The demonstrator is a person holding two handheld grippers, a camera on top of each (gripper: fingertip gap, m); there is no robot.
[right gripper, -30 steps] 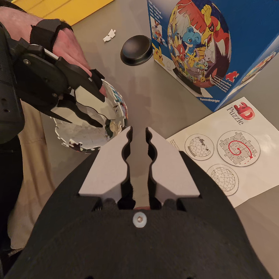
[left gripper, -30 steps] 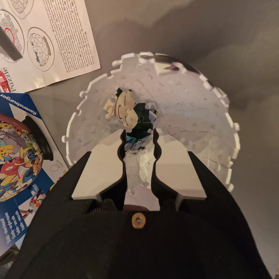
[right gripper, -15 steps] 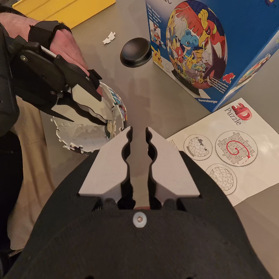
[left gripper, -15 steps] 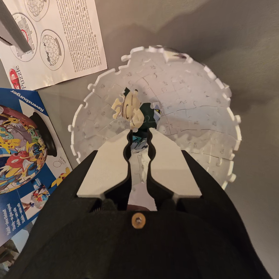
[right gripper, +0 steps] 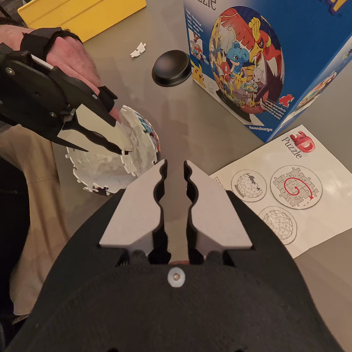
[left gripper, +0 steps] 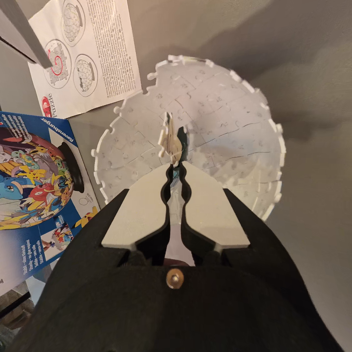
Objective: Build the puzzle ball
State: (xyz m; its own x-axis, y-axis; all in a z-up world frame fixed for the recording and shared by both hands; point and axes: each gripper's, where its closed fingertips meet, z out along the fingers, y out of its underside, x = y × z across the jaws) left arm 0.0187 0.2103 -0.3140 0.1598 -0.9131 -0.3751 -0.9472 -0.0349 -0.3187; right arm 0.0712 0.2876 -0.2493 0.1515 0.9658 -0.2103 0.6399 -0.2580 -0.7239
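Note:
The half-built puzzle ball (left gripper: 228, 133) is a white bowl of joined pieces, open side up on the grey table. It also shows in the right wrist view (right gripper: 99, 171). My left gripper (left gripper: 176, 164) reaches into the bowl and is shut on a small cluster of printed puzzle pieces (left gripper: 170, 141), which stands edge-on at its tips. In the right wrist view the left gripper (right gripper: 114, 150) comes in from the left, with a white piece (right gripper: 127, 161) at its tips. My right gripper (right gripper: 175, 163) is slightly open and empty, just right of the bowl.
The blue puzzle box (right gripper: 266, 57) lies behind, with a black round stand (right gripper: 172, 68) beside it. An instruction sheet (right gripper: 285, 190) lies to the right. A loose white piece (right gripper: 138, 50) and a yellow box (right gripper: 76, 17) are farther back. A hand (right gripper: 72, 57) holds the left gripper.
My left gripper's jaws have closed on the printed piece cluster, which has turned from lying flat in the bowl to standing edge-on. The right gripper has barely moved.

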